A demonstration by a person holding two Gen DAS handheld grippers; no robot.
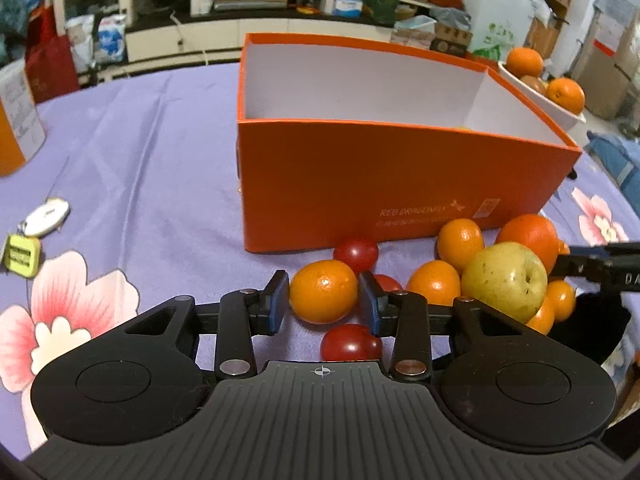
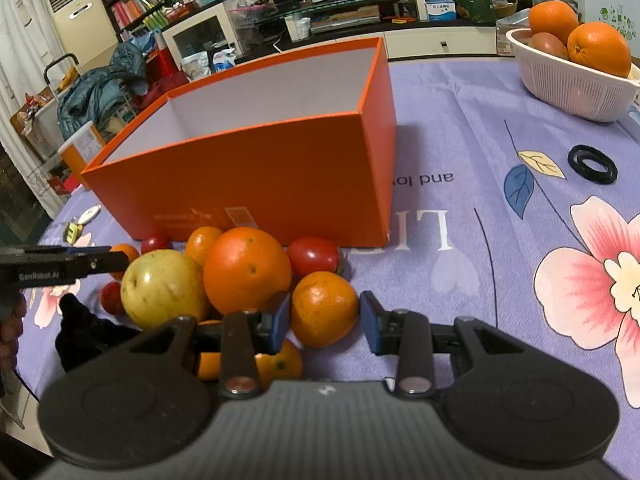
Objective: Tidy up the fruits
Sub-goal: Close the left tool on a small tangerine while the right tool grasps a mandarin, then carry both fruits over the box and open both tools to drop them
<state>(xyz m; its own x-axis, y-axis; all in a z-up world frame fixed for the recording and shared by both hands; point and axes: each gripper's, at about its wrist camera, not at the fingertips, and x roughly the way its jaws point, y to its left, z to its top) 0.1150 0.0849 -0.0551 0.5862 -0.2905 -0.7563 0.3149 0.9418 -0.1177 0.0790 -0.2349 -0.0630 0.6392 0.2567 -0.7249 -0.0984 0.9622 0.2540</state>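
A heap of fruit lies on the purple flowered cloth in front of an orange box (image 1: 400, 184) (image 2: 260, 184) with a white inside. My left gripper (image 1: 323, 300) is shut on a small orange (image 1: 323, 291) at the heap's left end, both blue pads against its sides. My right gripper (image 2: 325, 322) is shut on another small orange (image 2: 324, 308) at the heap's right end. Between them sit a yellow-green pear (image 1: 506, 280) (image 2: 160, 288), a large orange (image 1: 528, 236) (image 2: 246, 268), more small oranges and red cherry tomatoes (image 1: 356, 254) (image 2: 314, 258).
A white basket (image 2: 560, 84) (image 1: 560, 114) holding large oranges stands at the back right. A black hair tie (image 2: 592, 164) lies on the cloth to the right. A white key fob (image 1: 44, 216), a yellow tag (image 1: 22, 254) and an orange-white canister (image 1: 16, 120) are at the left.
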